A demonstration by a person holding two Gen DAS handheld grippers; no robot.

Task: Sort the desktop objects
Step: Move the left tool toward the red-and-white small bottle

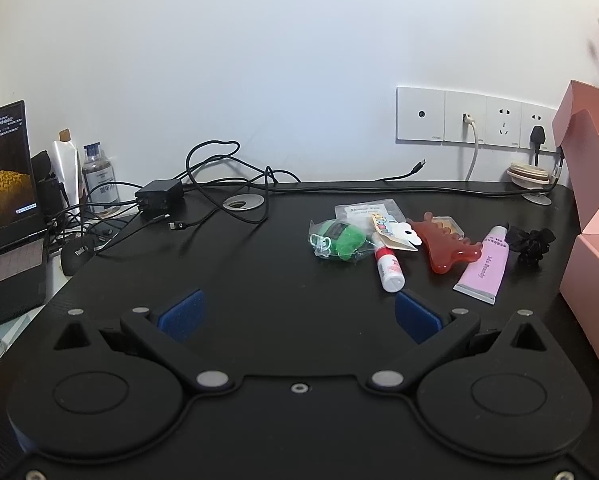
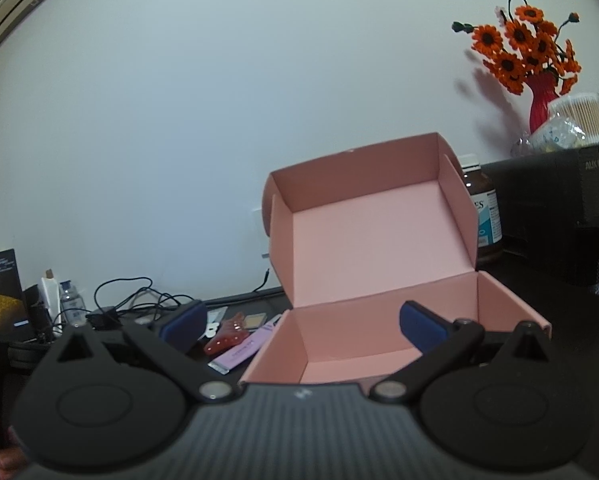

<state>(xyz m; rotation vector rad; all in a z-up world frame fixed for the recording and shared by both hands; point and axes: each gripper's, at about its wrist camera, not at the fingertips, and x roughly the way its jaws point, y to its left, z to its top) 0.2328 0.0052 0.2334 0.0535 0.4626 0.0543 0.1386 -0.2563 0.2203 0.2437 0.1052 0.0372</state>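
Observation:
A small pile lies on the black desk: a green toy in a clear bag, a white bottle with a red label, a red scraper, a pink tube and a black hair tie. My left gripper stands open and empty, short of the pile. In the right wrist view the pink box sits with its lid up and its inside bare. My right gripper is open and empty in front of it; the red scraper and pink tube show at the box's left.
Tangled black cables and a charger lie at the desk's back left beside a laptop and a small bottle. Wall sockets are behind the pile. A red vase of orange flowers, a cotton swab jar and a black appliance stand at right.

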